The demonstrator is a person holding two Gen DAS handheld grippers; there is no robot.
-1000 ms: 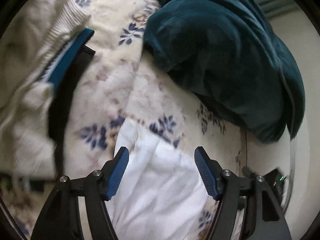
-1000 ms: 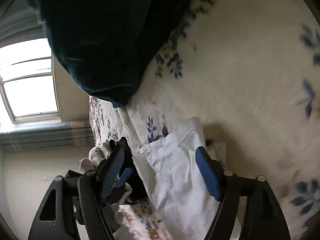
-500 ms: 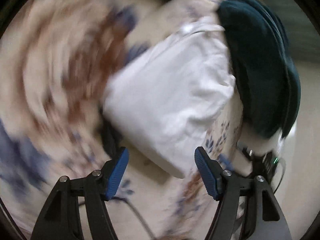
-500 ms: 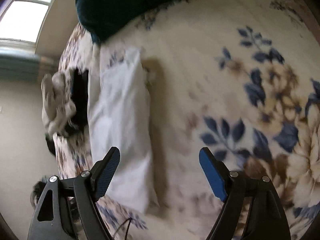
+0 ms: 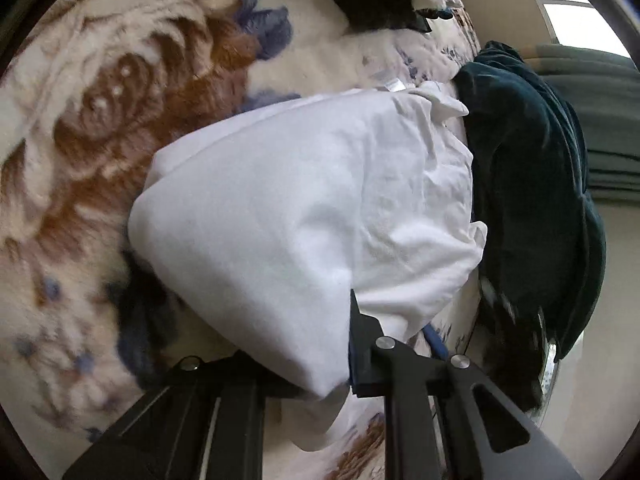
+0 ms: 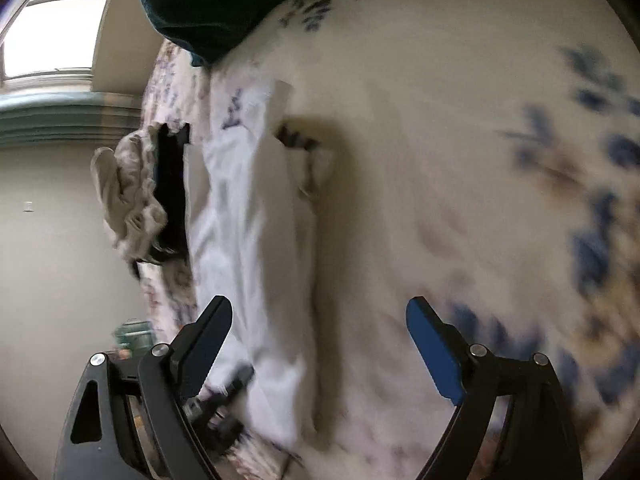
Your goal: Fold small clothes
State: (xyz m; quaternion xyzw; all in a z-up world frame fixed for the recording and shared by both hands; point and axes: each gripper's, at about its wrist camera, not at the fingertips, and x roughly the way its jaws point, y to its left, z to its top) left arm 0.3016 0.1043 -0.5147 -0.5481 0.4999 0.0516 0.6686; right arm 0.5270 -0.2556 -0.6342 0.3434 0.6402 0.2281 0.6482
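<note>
Left gripper (image 5: 348, 344) just closed, pinching one white garment (image 5: 304, 192) at lower centre; right gripper (image 6: 320, 344) spreading wider, holding nothing; no legible writing.

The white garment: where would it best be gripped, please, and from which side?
Pinch the white garment at its near corner, on the raised, shadowed edge, coming from the near end: it lies as a long flat strip on the blanket.
</note>
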